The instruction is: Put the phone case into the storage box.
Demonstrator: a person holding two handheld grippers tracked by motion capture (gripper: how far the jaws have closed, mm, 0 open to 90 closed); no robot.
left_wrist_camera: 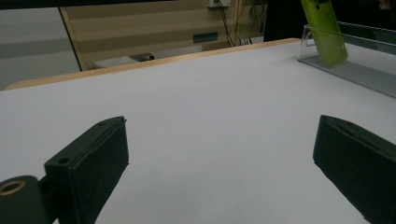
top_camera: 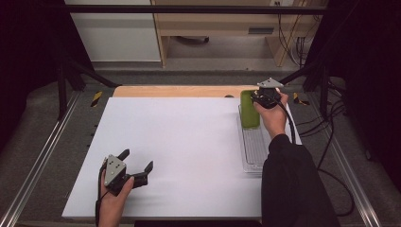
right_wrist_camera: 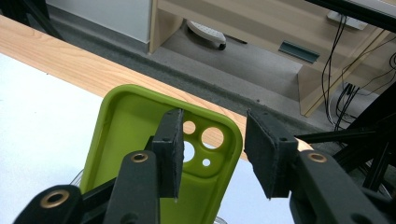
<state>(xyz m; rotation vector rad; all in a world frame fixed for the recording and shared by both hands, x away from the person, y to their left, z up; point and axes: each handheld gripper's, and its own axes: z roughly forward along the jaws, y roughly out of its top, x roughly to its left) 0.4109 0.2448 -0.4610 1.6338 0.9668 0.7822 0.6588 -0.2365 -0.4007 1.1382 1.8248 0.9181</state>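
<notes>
At the upper right of the high view, one green phone case [top_camera: 249, 109] stands tilted in a clear plastic rack [top_camera: 253, 151], its open hollow side facing the right tongs [top_camera: 259, 98]. It looks like soft matte rubber, with rounded corners and a raised lip; the right gripper view shows round camera holes punched through its upper part [right_wrist_camera: 140, 135]. The rack is a long see-through tray with fine ridges along its floor, lying lengthwise by the right edge of the tabletop [top_camera: 179, 142].

The right tongs [right_wrist_camera: 212, 154] stand part way apart, with one black pad in front of the case's hollow and the other past its right edge; the rim lies between them, and I cannot tell whether either pad touches it. At the lower left of the high view, the left tongs [top_camera: 137, 163] are spread wide over bare tabletop, holding nothing, and their two blocky black pads [left_wrist_camera: 93, 163] look matte and flat-faced.

That tabletop is a smooth white sheet over a pale wood board whose far edge shows. Beyond it lie grey carpet, wooden furniture, cables and dark metal frame bars.

Counted: one case, one rack, two tongs.
</notes>
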